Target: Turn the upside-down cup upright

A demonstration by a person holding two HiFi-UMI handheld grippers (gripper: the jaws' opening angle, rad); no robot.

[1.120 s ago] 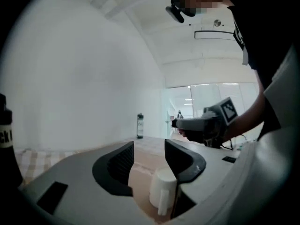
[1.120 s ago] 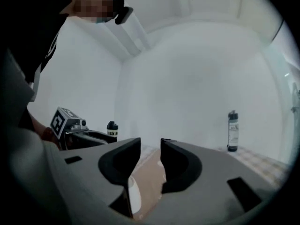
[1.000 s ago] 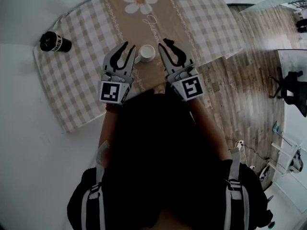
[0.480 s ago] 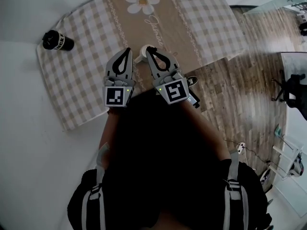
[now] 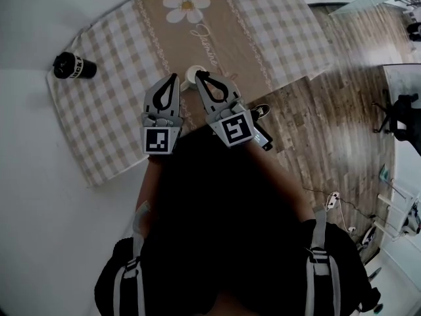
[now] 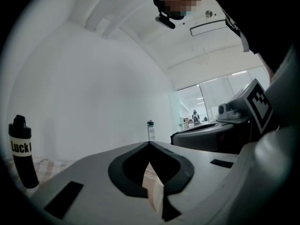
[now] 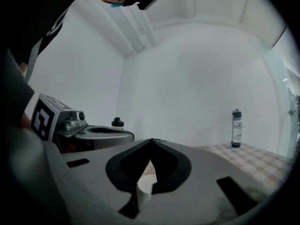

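Observation:
A small white cup [image 5: 192, 78] stands on the beige strip of the checked tablecloth [image 5: 112, 104], mostly hidden by my gripper tips. My left gripper [image 5: 174, 76] is shut, its tip just left of the cup. My right gripper [image 5: 198, 74] is shut too, its tip lying over the cup's near right side. In the left gripper view the jaws [image 6: 150, 143] meet at the tip with nothing between them. In the right gripper view the jaws [image 7: 151, 139] also meet, and the white cup [image 7: 146, 185] shows below them through the gap.
A black bottle [image 5: 74, 66] stands at the cloth's far left corner and shows in the left gripper view as the black bottle [image 6: 21, 151]. A clear labelled bottle [image 7: 236, 128] stands at the table's far end. The table's edge and wooden floor [image 5: 316, 130] lie to the right.
Both grippers went from open to shut. They drew together toward the cup, the right one sliding left until its tip covers part of it.

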